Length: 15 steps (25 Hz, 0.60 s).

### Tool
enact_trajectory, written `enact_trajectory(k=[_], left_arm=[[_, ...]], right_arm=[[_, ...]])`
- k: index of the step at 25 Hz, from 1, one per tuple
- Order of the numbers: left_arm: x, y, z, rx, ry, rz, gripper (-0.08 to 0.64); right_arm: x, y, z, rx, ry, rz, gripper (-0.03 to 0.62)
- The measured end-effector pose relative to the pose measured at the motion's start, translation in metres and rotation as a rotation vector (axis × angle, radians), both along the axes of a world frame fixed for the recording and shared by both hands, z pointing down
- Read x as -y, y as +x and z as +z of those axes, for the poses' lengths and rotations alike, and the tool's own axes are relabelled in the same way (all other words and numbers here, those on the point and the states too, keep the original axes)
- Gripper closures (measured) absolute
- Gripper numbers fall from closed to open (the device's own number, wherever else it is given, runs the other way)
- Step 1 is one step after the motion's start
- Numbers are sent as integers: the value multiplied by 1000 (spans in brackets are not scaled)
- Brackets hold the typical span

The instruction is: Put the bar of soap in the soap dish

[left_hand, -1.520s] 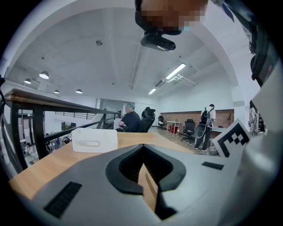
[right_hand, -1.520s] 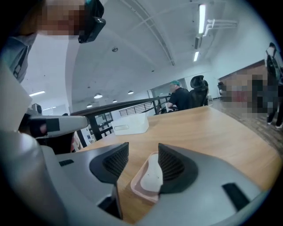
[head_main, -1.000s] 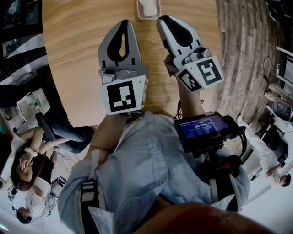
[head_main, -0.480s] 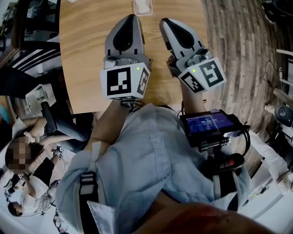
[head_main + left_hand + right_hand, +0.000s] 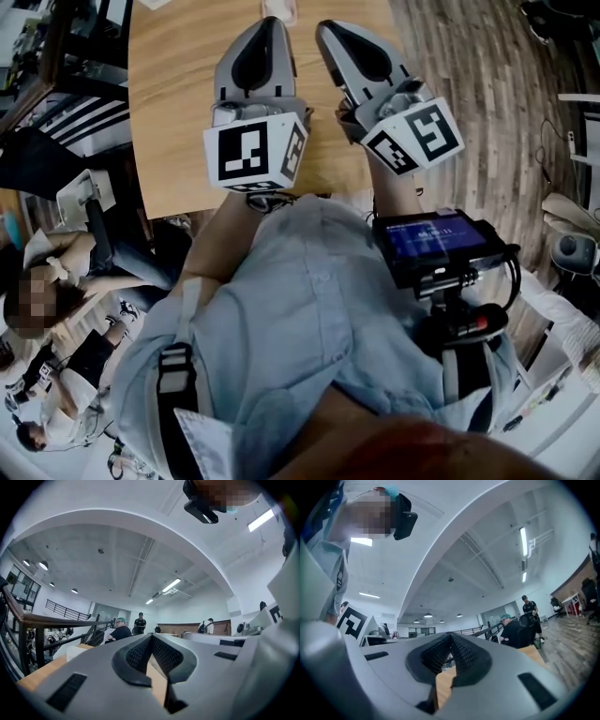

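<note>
Head view: left gripper and right gripper hover side by side above the table. Both sets of jaws are clenched tip to tip, nothing between them. Dish peeks in at the top edge, just past the left gripper's tip; soap can't be made out.

The light wooden counter stands on a plank floor. At its far edge lies a small pale soap dish, cut off by the picture's top; what it holds cannot be made out.
</note>
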<state>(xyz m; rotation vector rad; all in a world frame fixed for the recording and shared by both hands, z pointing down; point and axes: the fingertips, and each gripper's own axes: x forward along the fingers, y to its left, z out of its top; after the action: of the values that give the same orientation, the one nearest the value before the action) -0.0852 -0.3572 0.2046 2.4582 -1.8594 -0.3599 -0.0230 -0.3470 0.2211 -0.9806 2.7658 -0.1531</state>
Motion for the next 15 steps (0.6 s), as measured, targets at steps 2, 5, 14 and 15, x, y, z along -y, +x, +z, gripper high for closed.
enact_trajectory(k=[2,5,14,15], left_arm=[[2,-5,8,2,16,-4,554],[32,-30,45,11,-2,-41,554],[131,-42,159,-61,-244,-2,554],[144,-47,161,-63,-232,-16,554]], right_arm=[[2,-5,7,6,19,-6,586],[34,-31,44,23,0,-49,586],[130,-46,144,-39,-231,-17,586],[143,-51,147,-41,-219,-31,586]])
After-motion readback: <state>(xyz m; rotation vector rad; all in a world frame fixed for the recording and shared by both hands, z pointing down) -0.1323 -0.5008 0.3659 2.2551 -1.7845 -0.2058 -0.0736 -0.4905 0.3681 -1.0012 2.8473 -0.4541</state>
